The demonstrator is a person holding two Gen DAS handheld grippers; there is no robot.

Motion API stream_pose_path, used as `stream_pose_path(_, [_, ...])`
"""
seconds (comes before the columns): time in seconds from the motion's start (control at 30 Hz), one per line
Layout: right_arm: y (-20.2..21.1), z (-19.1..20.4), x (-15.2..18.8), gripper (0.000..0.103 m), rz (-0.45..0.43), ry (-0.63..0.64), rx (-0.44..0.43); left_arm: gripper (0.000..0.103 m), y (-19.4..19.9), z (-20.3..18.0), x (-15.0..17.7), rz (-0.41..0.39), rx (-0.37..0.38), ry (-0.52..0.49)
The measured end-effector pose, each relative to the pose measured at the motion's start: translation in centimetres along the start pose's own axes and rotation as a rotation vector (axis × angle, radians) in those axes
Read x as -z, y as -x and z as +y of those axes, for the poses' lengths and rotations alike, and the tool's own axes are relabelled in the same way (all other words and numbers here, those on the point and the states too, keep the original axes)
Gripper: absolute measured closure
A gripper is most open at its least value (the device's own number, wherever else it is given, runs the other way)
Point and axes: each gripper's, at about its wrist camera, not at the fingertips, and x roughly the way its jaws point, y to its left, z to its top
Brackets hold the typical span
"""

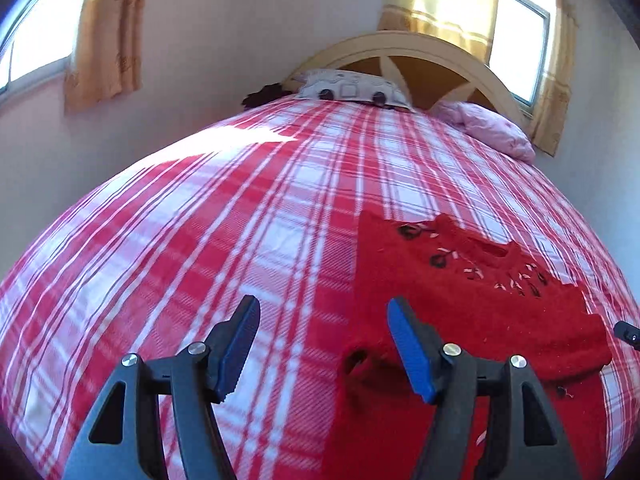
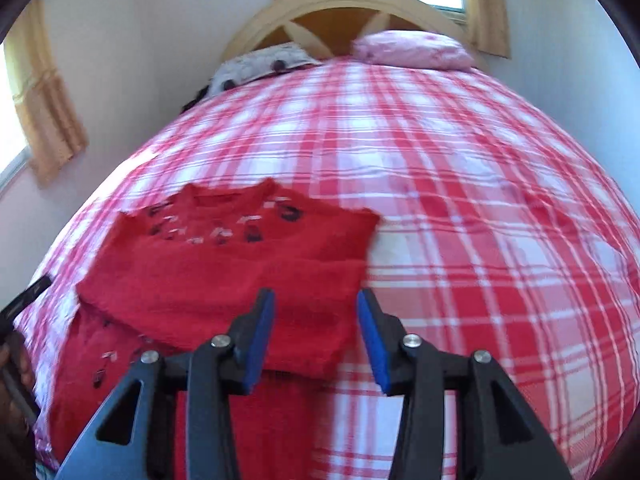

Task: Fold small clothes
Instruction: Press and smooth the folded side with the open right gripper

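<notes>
- Left claw [image 1: 322, 322] tilted down over the bed [image 1: 240, 208], spread wide, nothing between the blue pads; hangs by the left edge of the red sweater [image 1: 472, 304].
- Right claw [image 2: 316, 312] angled down likewise, spread, pinching nothing, above the sweater's near right corner.
- Sweater folded, lying flat on the plaid cover.

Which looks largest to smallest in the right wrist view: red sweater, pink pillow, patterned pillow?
1. red sweater, though nearest the camera.
2. pink pillow.
3. patterned pillow; partly hidden, so its rank against the pink one is unsure.
</notes>
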Motion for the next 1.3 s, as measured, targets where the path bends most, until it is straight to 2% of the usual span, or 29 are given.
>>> stream_pose_path(0.03, [-0.7,1.0,0.1,0.062,0.024,0.022,-0.039,0.036,-1.0,-0.8,-0.2,0.014,0.0,-0.029])
stream_pose_path(0.07, [-1.2,1.7,0.2,0.066,0.037,0.044,-0.048,0.036,-2.1,-1.4,-0.4,0.034,-0.007,-0.056])
stream_pose_path(0.1, [-1.8,2.1,0.4,0.067,0.045,0.062,-0.04,0.036,-3.1,-1.9,-0.3,0.057,-0.02,-0.079])
stream_pose_path(0.13, [-2.4,2.3,0.7,0.067,0.057,0.072,-0.023,0.036,-3.9,-2.2,0.0,0.073,-0.046,-0.095])
stream_pose_path(0.2, [-3.8,1.7,1.2,0.067,0.099,0.053,-0.006,0.036,-6.6,-2.2,0.5,0.148,-0.144,-0.132])
stream_pose_path(0.27, [-5.1,0.8,1.9,0.067,0.139,0.031,0.019,0.031,-7.5,-0.9,1.1,0.165,-0.121,-0.1])
stream_pose_path(0.37, [-5.5,0.3,2.5,0.07,0.138,0.047,0.021,0.021,-7.4,0.7,1.4,0.177,-0.1,-0.042])
stream_pose_path(0.43, [-5.3,0.4,2.3,0.07,0.141,0.04,0.022,0.021,-7.4,1.0,1.3,0.197,-0.083,-0.025])
stream_pose_path(0.5, [-4.2,0.5,1.9,0.07,0.114,0.03,0.018,0.021,-6.5,0.8,1.2,0.187,-0.1,-0.037])
stream_pose_path(0.6, [-2.7,0.7,1.9,0.063,0.073,0.034,0.022,0.021,-5.2,0.0,1.8,0.173,-0.107,-0.072])
stream_pose_path(0.7, [-3.9,0.0,2.7,0.063,0.121,0.032,0.041,0.021,-5.5,-0.3,2.4,0.169,-0.108,-0.096])
stream_pose_path(0.87, [-4.2,-0.5,2.5,0.065,0.129,-0.015,0.04,0.021,-5.8,-0.3,2.4,0.179,-0.102,-0.089])
stream_pose_path(1.0, [-4.5,-0.1,2.8,0.065,0.124,0.016,0.069,0.021,-6.0,-0.2,2.4,0.18,-0.088,-0.081])
stream_pose_path(1.1, [-4.9,0.1,3.0,0.065,0.102,0.057,0.098,0.014,-6.4,0.3,2.4,0.191,-0.084,-0.058])
stream_pose_path(1.23, [-4.1,-0.3,2.7,0.063,0.098,-0.015,0.082,0.014,-6.4,0.7,2.5,0.195,-0.068,-0.038])
stream_pose_path(1.3, [-3.6,-0.4,2.9,0.063,0.085,-0.029,0.07,0.01,-6.6,0.9,2.5,0.203,-0.065,-0.027])
